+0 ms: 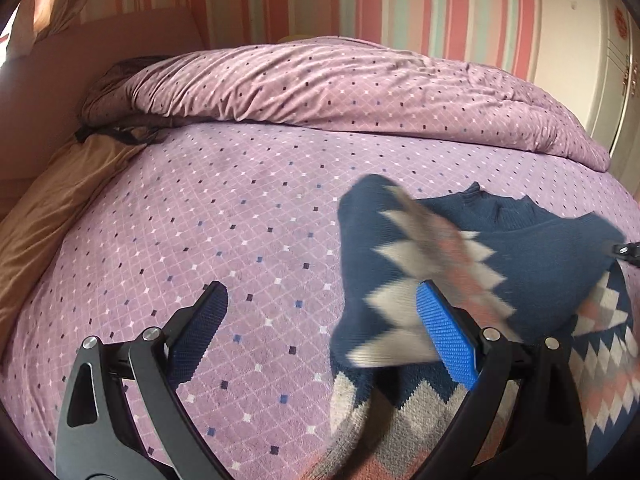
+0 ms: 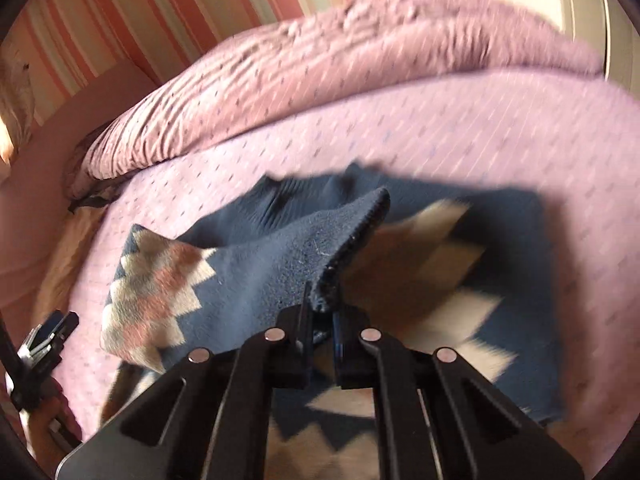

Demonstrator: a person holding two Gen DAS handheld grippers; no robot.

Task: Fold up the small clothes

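Note:
A small navy sweater (image 1: pixel 552 264) with a white, pink and grey zigzag pattern lies on the purple bed sheet (image 1: pixel 240 220), at the right of the left wrist view. One sleeve (image 1: pixel 384 272) is folded across its body and looks blurred. My left gripper (image 1: pixel 320 316) is open and empty, its blue pad (image 1: pixel 448 332) just over the sweater's left edge. My right gripper (image 2: pixel 322 312) is shut on a navy sweater edge (image 2: pixel 340 240) and holds it lifted above the rest of the sweater (image 2: pixel 512 240). The right gripper's tip shows at the right edge of the left wrist view (image 1: pixel 628 250).
A rumpled purple duvet (image 1: pixel 340 88) is heaped along the back of the bed. A tan pillow (image 1: pixel 60 208) lies at the left by the headboard. A striped wall (image 1: pixel 400 0) and a white wardrobe (image 1: pixel 616 80) stand behind. The left gripper shows low left in the right wrist view (image 2: pixel 44 340).

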